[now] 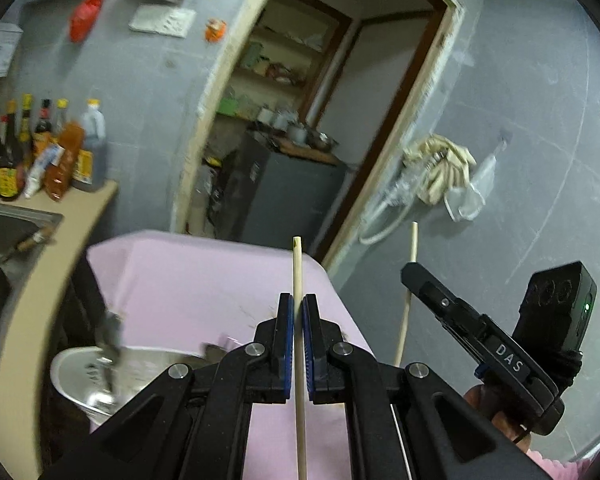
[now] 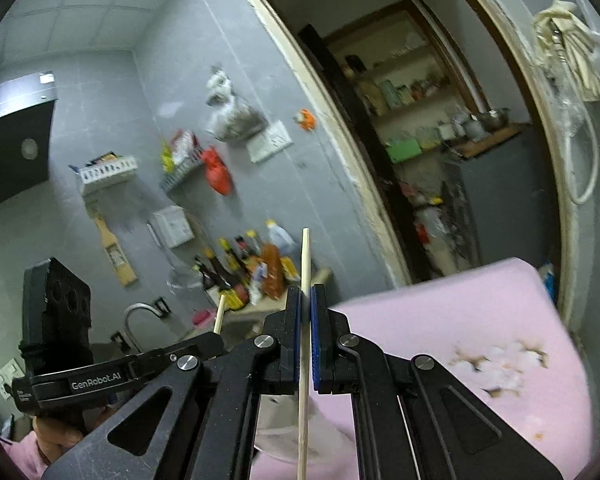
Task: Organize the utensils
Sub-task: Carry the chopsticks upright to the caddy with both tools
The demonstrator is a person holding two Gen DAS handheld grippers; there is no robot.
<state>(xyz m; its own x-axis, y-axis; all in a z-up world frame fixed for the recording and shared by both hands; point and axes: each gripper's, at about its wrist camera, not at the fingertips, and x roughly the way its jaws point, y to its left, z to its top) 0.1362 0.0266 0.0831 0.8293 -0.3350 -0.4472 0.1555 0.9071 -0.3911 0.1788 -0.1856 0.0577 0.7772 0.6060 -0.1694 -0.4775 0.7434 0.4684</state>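
1. The left claw [image 1: 298, 308] is pinching a pale wooden chopstick [image 1: 299, 360] between its blue pads; the stick stands nearly upright in the left wrist view, its tip pointing to 12 o'clock above the pads.
2. The right claw [image 2: 309, 300] is pinching a second chopstick [image 2: 305, 320] in the same way, with the tip rising toward 12 o'clock and the lower end passing down between the black arms.
3. In the left wrist view the right claw appears at 3 o'clock as a black body, with its stick rising at its left side.
4. In the right wrist view the left claw appears at 9 o'clock, held by a hand [image 2: 54, 438] with a pink sleeve; only a short end of its stick shows above it.
5. Below both claws lies a table covered with a pink cloth [image 1: 188, 280]. In the right wrist view the cloth has a burnt, torn patch at 4 o'clock.
6. At 7 o'clock in the left wrist view a metal basin [image 1: 72, 364] stands on the cloth, with blurred metal utensils in it.
7. At 9 o'clock there is a counter with a sink [image 1: 4, 232] and a group of sauce bottles [image 1: 40, 148].
8. Behind is a grey tiled wall and an open doorway [image 1: 312, 120] with shelves inside.
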